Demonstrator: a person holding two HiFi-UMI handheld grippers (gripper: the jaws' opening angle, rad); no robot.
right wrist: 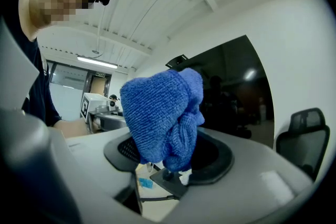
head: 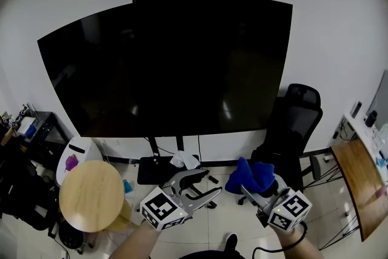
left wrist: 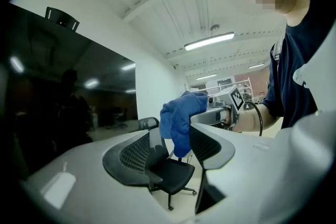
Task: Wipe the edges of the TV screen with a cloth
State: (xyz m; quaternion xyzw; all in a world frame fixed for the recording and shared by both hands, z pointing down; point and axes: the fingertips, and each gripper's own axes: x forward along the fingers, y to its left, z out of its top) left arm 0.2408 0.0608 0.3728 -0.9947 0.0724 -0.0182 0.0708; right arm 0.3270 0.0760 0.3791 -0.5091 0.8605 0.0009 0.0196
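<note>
No readable text in view.
The cube on the left gripper and the one on the right gripper bear only black-and-white square markers, no letters or digits.

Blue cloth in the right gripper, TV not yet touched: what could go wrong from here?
1. The blue cloth sits bunched in the right gripper, most of it bulging beyond the jaws; it may slip out under rubbing pressure.
2. The left gripper is open and empty close beside it; its hard jaws could knock the TV screen.
3. The office chair stands by the screen's lower right corner and may block that edge.
</note>
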